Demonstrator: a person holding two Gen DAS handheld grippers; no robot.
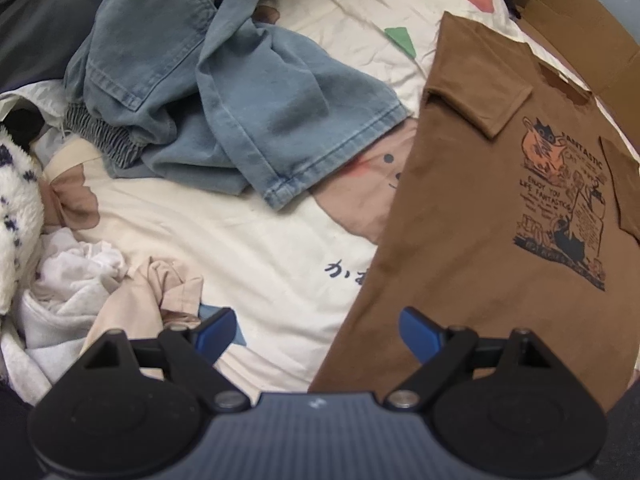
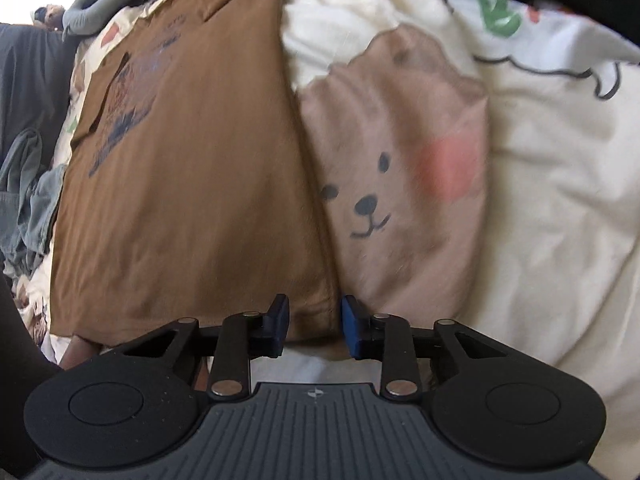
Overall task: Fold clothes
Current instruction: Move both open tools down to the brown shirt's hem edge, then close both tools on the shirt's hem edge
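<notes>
Left claw (image 1: 318,334): spread wide, holding nothing, hovering over the T-shirt's left edge.
Right claw (image 2: 314,326): partly spread, fingers either side of the T-shirt's bottom right corner; cannot tell if they touch it.
T-shirt (image 1: 472,216): brown, flat on the sheet, sleeves folded in over the cat print.
Sheet (image 1: 256,240): cream, bear-printed.
Jeans (image 1: 208,92): crumpled, just left of the T-shirt.
Box (image 1: 580,28): cardboard, beyond the collar.

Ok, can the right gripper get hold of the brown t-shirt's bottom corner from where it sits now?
Probably yes. The right gripper is open with the brown t-shirt hem corner lying between its fingers, flat on the bear-print bedsheet. Nothing covers that corner; it may pinch sheet too.
</notes>
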